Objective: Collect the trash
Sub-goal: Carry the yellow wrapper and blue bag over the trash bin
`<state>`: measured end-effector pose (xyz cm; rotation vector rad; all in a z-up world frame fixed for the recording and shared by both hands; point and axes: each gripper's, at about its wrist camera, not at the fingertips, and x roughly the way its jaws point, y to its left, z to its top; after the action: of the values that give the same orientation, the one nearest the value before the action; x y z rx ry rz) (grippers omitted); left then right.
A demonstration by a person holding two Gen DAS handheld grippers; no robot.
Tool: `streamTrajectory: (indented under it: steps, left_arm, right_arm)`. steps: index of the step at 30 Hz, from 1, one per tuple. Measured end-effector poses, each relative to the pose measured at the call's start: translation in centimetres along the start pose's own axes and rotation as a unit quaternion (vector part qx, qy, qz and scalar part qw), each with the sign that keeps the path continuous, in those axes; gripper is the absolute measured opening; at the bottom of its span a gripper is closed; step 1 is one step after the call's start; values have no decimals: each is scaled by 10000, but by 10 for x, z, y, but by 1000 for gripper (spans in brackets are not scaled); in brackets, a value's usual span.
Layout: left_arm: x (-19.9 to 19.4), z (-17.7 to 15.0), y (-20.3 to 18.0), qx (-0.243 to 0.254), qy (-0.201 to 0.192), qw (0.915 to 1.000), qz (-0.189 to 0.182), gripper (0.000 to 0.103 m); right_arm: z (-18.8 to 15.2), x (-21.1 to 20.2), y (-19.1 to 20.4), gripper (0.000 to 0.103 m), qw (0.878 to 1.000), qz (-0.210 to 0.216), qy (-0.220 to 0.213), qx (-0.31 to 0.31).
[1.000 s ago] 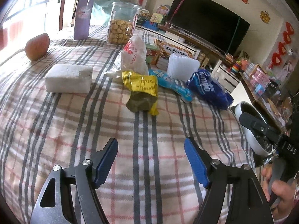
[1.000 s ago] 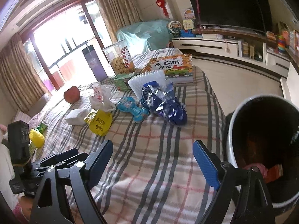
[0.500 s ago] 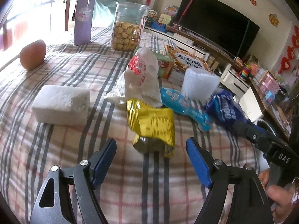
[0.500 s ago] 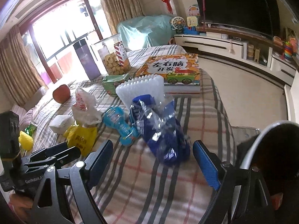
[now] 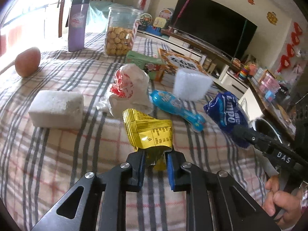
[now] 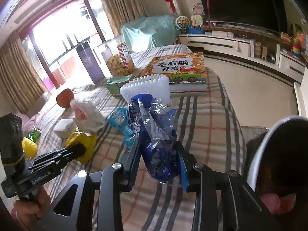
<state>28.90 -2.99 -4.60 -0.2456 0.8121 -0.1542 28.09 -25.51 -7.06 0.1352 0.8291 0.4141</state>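
My left gripper [image 5: 154, 158] is shut on the near end of a crumpled yellow snack wrapper [image 5: 149, 132] on the plaid tablecloth [image 5: 57, 154]. My right gripper [image 6: 157, 157] is shut on a blue plastic wrapper [image 6: 154, 134]; the same wrapper shows in the left wrist view [image 5: 227, 115]. A white crumpled bag with red print [image 5: 130, 88] and a light blue wrapper [image 5: 175, 107] lie just behind the yellow one. A trash bin [image 6: 269, 144] with a white rim stands at the table's right side, with pink and orange litter inside.
A white foam block [image 5: 57, 111], an apple [image 5: 28, 61], a purple tumbler [image 5: 77, 23], a cookie jar [image 5: 121, 34], a green box [image 5: 144, 63], a picture book [image 6: 179, 67] and a white ridged holder [image 5: 190, 84] stand on the table. A TV cabinet lies beyond.
Both grippers moved forward and went from open to shut: the left closed on the yellow wrapper, the right on the blue wrapper.
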Motion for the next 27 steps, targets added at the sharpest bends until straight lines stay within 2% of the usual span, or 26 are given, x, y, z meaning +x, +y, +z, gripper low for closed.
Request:
streamTrajectory:
  steps: [14, 27]
  left_arm:
    - [-31, -25, -37, 400, 79, 9977, -542, 17]
    - [-35, -34, -85, 924, 168, 9914, -914, 17]
  right_arm:
    - [-34, -53, -10, 36, 9989, -30, -209, 418]
    - [-55, -99, -39, 36, 9953, -322, -462, 794]
